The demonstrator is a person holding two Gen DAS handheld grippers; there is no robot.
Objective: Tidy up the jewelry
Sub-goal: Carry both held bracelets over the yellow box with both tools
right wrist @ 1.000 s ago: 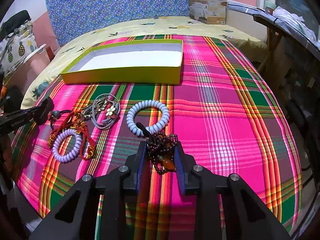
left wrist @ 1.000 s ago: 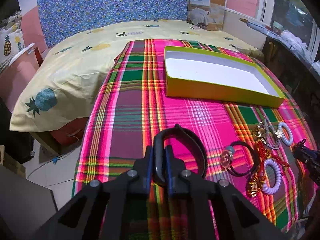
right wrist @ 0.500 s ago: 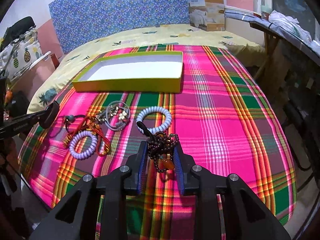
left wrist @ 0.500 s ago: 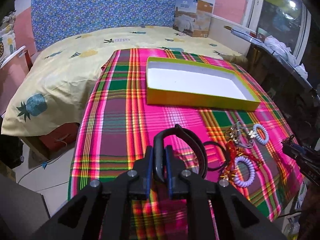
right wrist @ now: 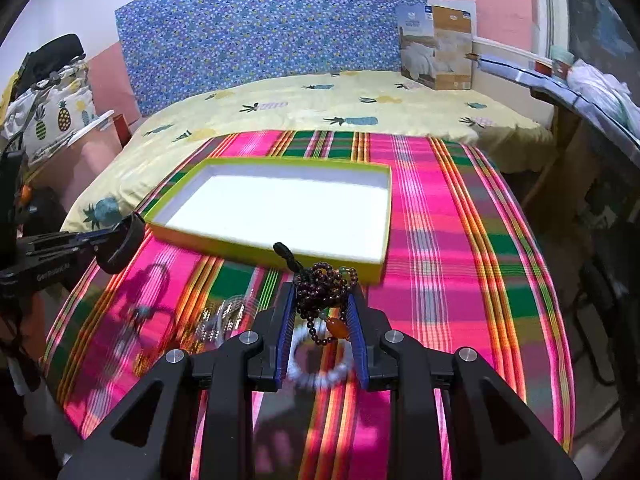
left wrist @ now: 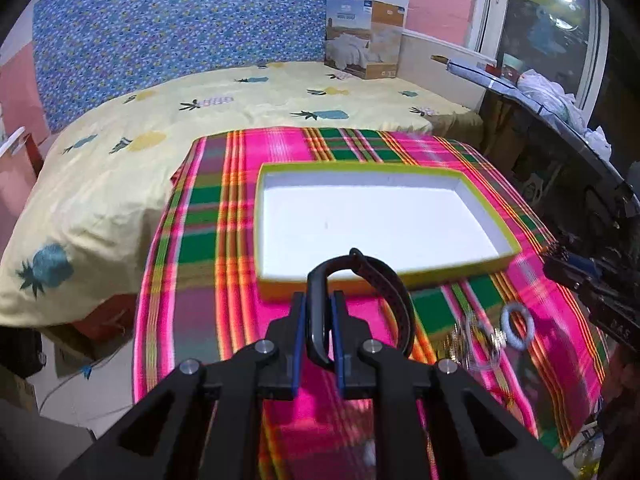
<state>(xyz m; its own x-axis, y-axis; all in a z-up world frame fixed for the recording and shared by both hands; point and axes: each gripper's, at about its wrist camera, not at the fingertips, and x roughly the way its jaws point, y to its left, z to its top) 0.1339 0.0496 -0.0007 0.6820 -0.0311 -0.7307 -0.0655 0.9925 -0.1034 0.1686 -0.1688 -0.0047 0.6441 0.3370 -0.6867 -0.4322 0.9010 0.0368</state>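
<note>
My left gripper (left wrist: 318, 300) is shut on a black wristband (left wrist: 372, 280), held in the air just short of the near wall of the yellow-green box (left wrist: 492, 266), whose white floor is bare. In the right wrist view my right gripper (right wrist: 322, 300) is shut on a bunch of dark red beads (right wrist: 322, 290) with an orange pendant, lifted before the same box (right wrist: 372, 270). The left gripper with its wristband (right wrist: 120, 242) shows at that view's left edge. Below lie a white coil bracelet (right wrist: 320, 376), a pale blue coil bracelet (left wrist: 518, 326) and blurred silver pieces (right wrist: 226, 320).
The plaid cloth (right wrist: 440, 240) covers a surface in front of a bed with a pineapple sheet (left wrist: 160, 120). A cardboard package (right wrist: 436, 46) leans against the far wall. A cluttered dark table (left wrist: 560, 104) runs along the right side.
Both grippers rose off the cloth with their pieces and moved toward the box, which now looks nearer and larger. The jewellery left on the cloth dropped lower in both views.
</note>
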